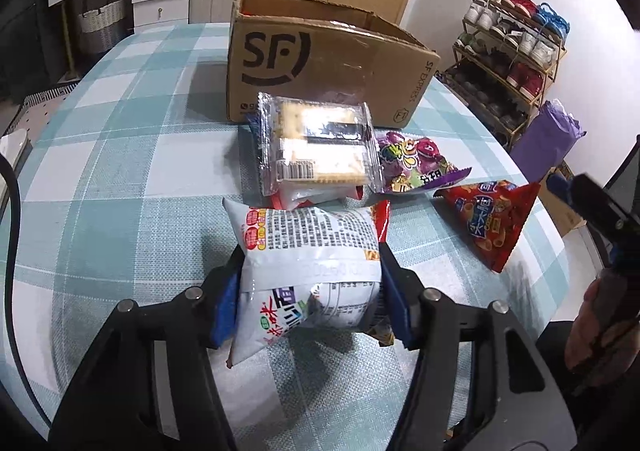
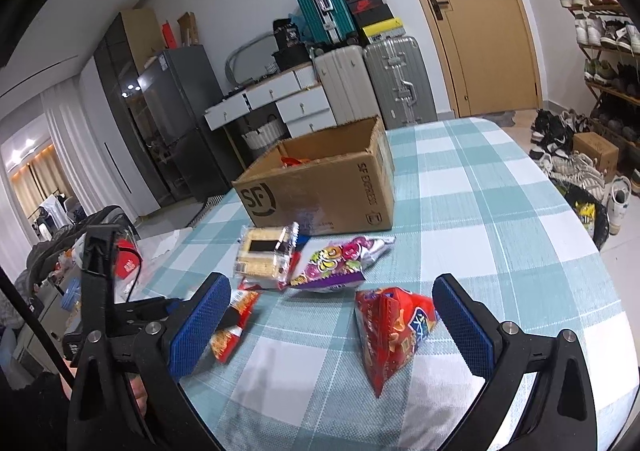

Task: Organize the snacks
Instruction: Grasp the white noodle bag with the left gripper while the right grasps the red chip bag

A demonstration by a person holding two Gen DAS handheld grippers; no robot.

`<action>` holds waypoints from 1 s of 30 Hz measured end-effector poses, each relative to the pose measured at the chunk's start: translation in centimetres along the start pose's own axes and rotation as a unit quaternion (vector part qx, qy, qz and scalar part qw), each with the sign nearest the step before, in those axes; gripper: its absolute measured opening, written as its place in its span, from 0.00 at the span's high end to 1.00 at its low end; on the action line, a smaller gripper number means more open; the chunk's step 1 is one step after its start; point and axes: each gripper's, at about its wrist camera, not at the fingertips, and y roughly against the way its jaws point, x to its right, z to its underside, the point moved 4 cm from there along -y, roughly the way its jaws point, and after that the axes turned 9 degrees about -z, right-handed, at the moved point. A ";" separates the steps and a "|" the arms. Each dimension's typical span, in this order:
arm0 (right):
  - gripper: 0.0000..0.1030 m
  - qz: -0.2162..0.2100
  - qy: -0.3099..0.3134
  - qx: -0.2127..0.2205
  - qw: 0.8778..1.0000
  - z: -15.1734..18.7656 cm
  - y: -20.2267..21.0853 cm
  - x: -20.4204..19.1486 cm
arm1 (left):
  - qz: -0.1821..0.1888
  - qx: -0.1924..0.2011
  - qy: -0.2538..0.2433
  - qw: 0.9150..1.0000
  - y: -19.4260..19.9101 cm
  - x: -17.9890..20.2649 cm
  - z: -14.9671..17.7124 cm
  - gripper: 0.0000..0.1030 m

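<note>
My left gripper (image 1: 310,283) is shut on a white snack bag (image 1: 308,247) with red and black print, held just above the checked tablecloth. Beyond it lie a clear cracker pack (image 1: 316,143), a purple candy bag (image 1: 412,163) and a red triangular chip bag (image 1: 492,219). An open SF cardboard box (image 1: 320,59) stands behind them. My right gripper (image 2: 332,315) is open, its jaws on either side of the red chip bag (image 2: 392,331). The right wrist view also shows the cracker pack (image 2: 266,251), the candy bag (image 2: 340,259) and the box (image 2: 320,183), which holds something red.
The table (image 2: 500,219) has a teal and white checked cloth. A shoe rack (image 1: 512,63) stands to the right, with suitcases (image 2: 384,79) and white drawers (image 2: 280,99) behind the table. A purple bag (image 1: 548,139) sits beside the table.
</note>
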 end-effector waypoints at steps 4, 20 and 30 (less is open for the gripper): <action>0.00 0.022 -0.009 -0.023 0.999 0.4 -0.8 0.5 | 0.004 0.007 0.011 1.000 0.6 -0.6 0.0 0.44; 0.00 0.073 -0.035 -0.096 0.992 1.8 -4.2 2.9 | 0.004 0.028 0.027 0.999 2.5 -1.7 0.3 0.44; 0.30 0.100 -0.011 -0.149 0.984 2.6 -6.8 3.6 | 0.022 0.031 0.043 0.998 3.2 -2.1 0.3 0.44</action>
